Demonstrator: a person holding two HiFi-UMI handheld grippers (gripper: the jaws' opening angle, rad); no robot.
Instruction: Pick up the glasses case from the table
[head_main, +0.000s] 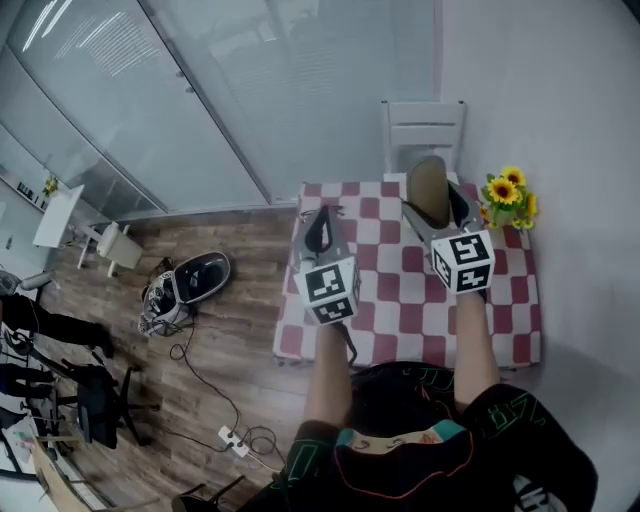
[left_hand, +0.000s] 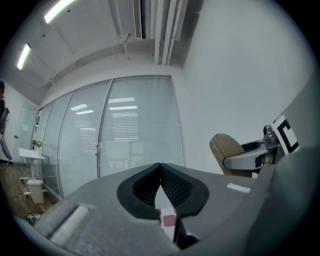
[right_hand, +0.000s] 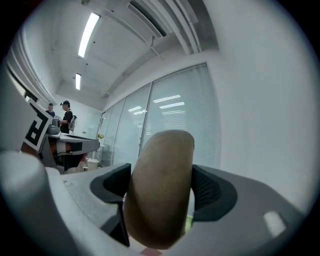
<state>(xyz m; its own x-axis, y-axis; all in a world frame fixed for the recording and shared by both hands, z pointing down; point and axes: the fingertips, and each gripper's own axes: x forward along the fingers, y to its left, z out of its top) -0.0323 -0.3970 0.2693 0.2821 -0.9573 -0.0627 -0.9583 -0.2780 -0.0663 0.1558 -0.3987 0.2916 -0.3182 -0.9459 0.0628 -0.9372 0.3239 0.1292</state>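
The right gripper (right_hand: 161, 186) is clamped on the glasses case (right_hand: 161, 192), its two black pads pressed against the case's flanks. The case is tan and rounded, and it stands on end between the jaws with its upper end reaching past the pads. It is held up off the worktop (head_main: 402, 302): the right gripper view shows wall and glass behind it, with only a sliver of checked cloth at the bottom edge.

The left gripper (left_hand: 160, 176) has its jaws together at the tips with nothing between them. It hovers over the left part of the worktop, beside the right gripper and apart from it.

Each gripper carries a cube with black-and-white square markers (head_main: 462, 262). These are patterns, not words. Green lettering on the person's dark shirt (head_main: 520, 415) is too small to read.

The worktop is a small table under a red-and-white checked cloth. A bunch of sunflowers (head_main: 510, 193) stands at its far right corner, and a white chair (head_main: 424, 125) stands at the far side against a white wall (head_main: 545, 90).

To the left the floor (head_main: 235, 335) is wood planking. On it lie a dark rounded thing (head_main: 197, 275) that I cannot identify, loose cables and a power strip (head_main: 232, 440).

A glass partition with blinds (head_main: 250, 100) runs along the far side of the room. Strip lights (right_hand: 89, 32) are lit on the ceiling. Two people (right_hand: 64, 117) stand in the distance.
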